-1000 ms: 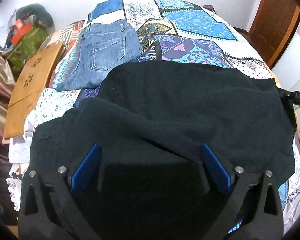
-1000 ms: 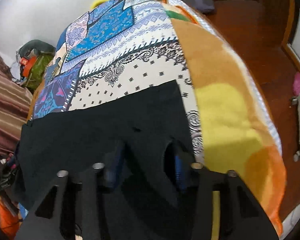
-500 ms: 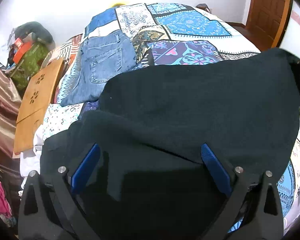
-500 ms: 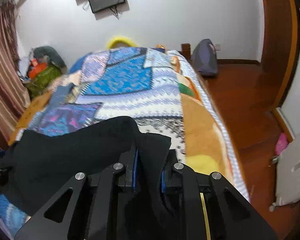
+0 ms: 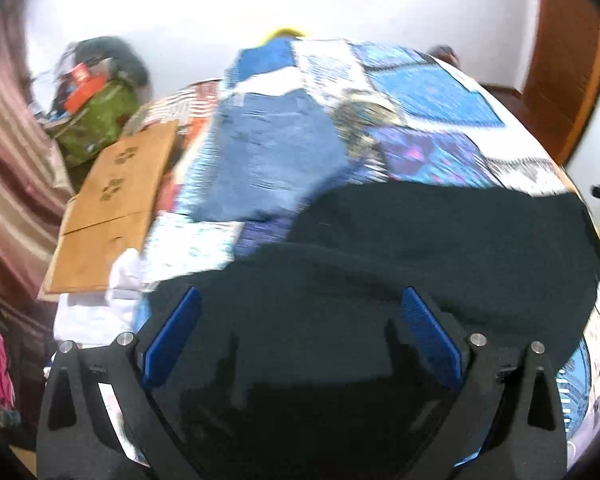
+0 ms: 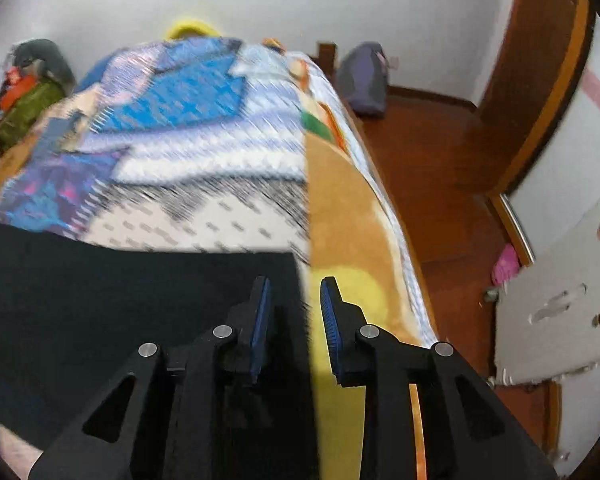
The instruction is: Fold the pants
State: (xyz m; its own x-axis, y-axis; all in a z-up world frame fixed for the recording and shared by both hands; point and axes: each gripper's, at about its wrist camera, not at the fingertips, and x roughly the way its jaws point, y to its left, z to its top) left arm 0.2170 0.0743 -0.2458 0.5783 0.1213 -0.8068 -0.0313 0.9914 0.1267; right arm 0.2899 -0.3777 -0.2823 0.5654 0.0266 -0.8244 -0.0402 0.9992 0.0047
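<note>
Since half a second ago our right tool (image 6: 295, 312) has let go: its blue pads, then pinched on the black pants (image 6: 112, 304), now stand apart over the garment's right edge, nothing between them. Pants lie spread flat across the lower part of both views, on the patchwork bedspread (image 6: 204, 152). Our left tool (image 5: 296, 332) gapes wide above the dark cloth at lower centre, holding nothing. Folded blue jeans (image 5: 268, 160) sit in the upper middle of the left view, cardboard (image 5: 112, 200) at left. Both views blurred.
</note>
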